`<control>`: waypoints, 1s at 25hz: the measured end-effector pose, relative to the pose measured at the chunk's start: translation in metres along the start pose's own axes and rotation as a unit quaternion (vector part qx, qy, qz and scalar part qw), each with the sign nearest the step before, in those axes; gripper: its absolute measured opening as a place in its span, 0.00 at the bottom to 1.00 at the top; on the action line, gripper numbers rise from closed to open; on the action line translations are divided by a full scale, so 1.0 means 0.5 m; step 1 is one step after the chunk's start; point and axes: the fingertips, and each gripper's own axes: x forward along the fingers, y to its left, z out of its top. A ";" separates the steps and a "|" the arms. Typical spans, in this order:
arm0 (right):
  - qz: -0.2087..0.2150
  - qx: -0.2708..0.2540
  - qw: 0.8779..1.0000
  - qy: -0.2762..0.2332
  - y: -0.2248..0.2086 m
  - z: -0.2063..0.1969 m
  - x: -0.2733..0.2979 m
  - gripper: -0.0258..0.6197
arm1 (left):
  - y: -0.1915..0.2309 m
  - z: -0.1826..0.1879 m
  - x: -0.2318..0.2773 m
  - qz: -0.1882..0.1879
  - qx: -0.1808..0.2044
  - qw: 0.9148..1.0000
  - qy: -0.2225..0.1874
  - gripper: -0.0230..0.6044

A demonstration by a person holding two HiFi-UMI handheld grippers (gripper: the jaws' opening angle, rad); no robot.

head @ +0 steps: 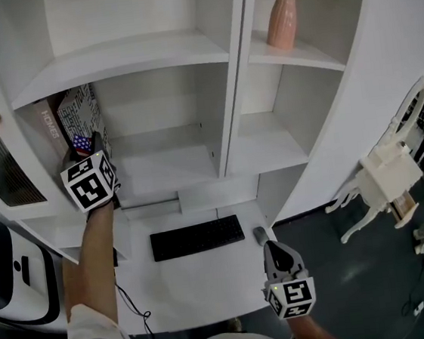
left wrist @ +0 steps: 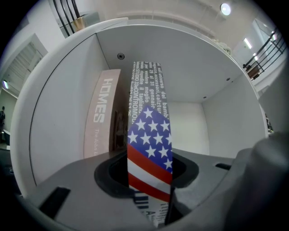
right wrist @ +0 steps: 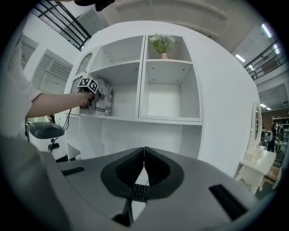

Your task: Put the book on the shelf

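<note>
left gripper (head: 86, 146) clamped on book (head: 83, 109) | book upright in shelf (head: 163, 170) left bay, just beside HOMES book (left wrist: 102, 113) | right gripper (head: 273, 248) closed, empty, well apart

Just left of the book (left wrist: 149, 135) clamped in my left tool (left wrist: 149, 182), I read "HOMES" in pale capitals running along the spine of a pink book (left wrist: 102, 118). A smaller line nearer the tool starts "The John", and I cannot read the rest. The clamped book's spine carries dense small print. Of it I make out "CONTROMO" and "universo del bamb", just beyond a stars-and-stripes band nearest the tool.
</note>
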 end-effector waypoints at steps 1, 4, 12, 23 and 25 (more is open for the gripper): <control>0.001 0.000 1.000 0.000 0.001 0.000 0.001 0.05 | 0.000 0.002 -0.002 0.003 0.004 1.000 -0.002 0.29; 0.006 -0.001 1.000 -0.002 0.005 0.003 0.004 0.05 | 0.004 0.008 -0.010 0.013 0.010 1.000 -0.008 0.29; 0.017 -0.002 1.000 -0.004 0.013 0.004 0.007 0.05 | 0.003 0.004 -0.024 0.019 0.017 1.000 -0.011 0.37; 0.020 -0.004 1.000 -0.008 0.013 0.010 0.000 0.05 | 0.011 -0.006 -0.045 0.031 0.015 0.999 -0.001 0.37; 0.022 -0.005 1.000 -0.009 0.016 0.012 -0.002 0.05 | 0.011 -0.007 -0.051 0.031 0.015 0.999 -0.001 0.37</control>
